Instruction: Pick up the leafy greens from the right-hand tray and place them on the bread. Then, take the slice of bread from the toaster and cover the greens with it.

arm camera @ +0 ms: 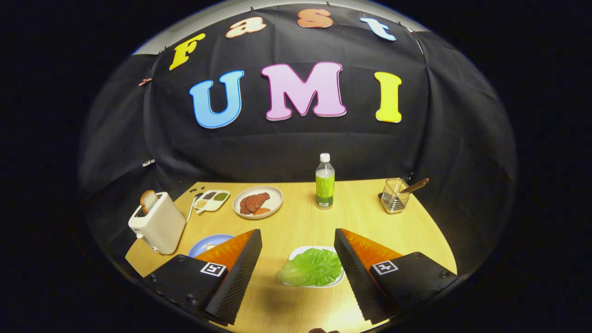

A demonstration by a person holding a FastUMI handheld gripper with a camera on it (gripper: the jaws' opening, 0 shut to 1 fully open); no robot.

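A green lettuce leaf [311, 267] lies on a small white tray [300, 252] on the wooden table, between my two fingers and a little toward the right one. My gripper [298, 238] is open, hovering above the table with nothing held. To the left, a blue plate [208, 243] is mostly hidden behind my left finger; what lies on it cannot be made out. Beyond it stands a cream toaster [157, 224] with a slice of bread [149, 200] sticking up from its slot.
At the back stand a white plate with meat slices [257, 202], a small divided dish of condiments [212, 200], a green bottle [325, 182] and a wire basket with a wooden-handled utensil [396, 196]. The toaster's cord runs toward the divided dish.
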